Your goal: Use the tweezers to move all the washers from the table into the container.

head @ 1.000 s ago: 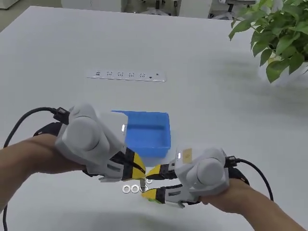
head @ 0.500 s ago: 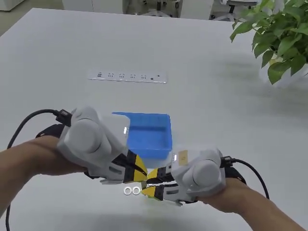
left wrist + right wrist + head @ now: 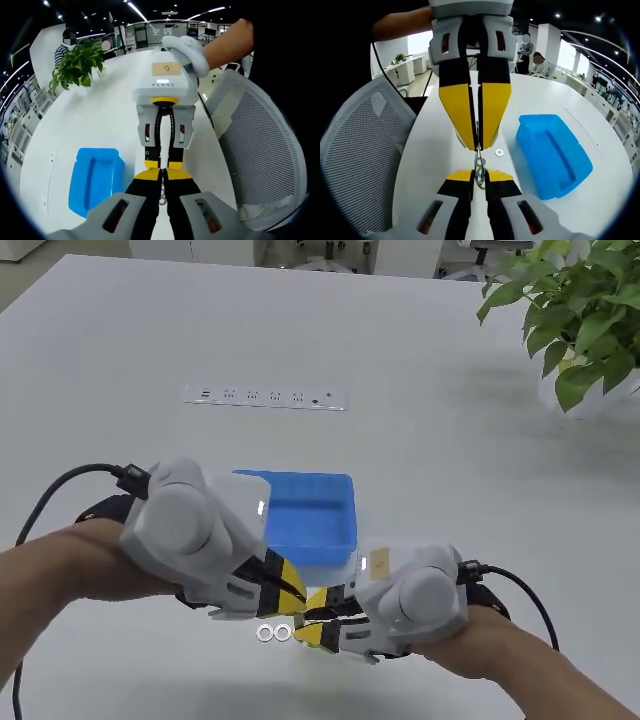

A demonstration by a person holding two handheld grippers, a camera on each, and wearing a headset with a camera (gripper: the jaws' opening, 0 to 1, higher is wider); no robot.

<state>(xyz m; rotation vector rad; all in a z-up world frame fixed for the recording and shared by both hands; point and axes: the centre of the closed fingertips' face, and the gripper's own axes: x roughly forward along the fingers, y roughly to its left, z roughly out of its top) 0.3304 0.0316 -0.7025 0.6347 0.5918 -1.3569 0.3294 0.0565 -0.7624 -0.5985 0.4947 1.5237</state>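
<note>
Task judged barely begun: left gripper [image 3: 477, 145] and right gripper [image 3: 480, 176] meet tip to tip, each with jaws closed to a slit on the thin tweezers [image 3: 479, 165], while at least two washers [image 3: 273, 633] lie on the table [image 3: 450, 440] near the blue container [image 3: 322, 552], in which none is discernible.

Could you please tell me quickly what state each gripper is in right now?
The left gripper is closed on the tweezers.
The right gripper is closed on the same tweezers, tip to tip with the left.
</note>
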